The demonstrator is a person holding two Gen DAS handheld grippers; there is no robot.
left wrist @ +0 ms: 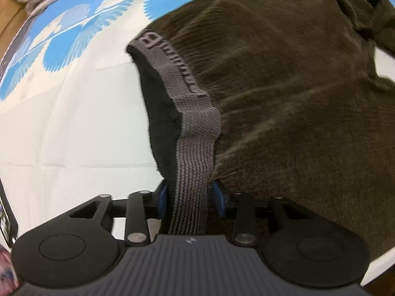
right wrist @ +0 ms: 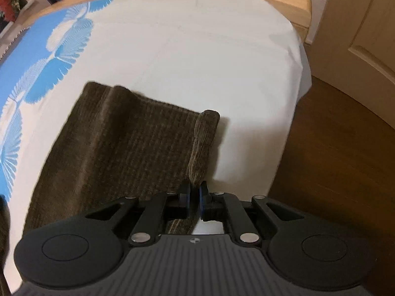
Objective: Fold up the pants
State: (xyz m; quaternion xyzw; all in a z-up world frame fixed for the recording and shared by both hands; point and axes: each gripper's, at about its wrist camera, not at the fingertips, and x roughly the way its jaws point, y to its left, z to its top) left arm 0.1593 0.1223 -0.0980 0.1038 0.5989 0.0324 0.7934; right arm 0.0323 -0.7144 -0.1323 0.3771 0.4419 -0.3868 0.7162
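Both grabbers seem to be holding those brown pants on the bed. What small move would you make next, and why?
Probably lift both ends and bring them together. The left gripper pinches the grey waistband; the right gripper pinches a leg edge; the pants lie unfolded.

Soft indoor light, fisheye bending, slight blur

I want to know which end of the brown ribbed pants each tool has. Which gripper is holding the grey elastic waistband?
The left gripper: the grey elastic waistband with lettering runs between its blue pads. The right gripper pinches plain brown ribbed pants fabric instead.
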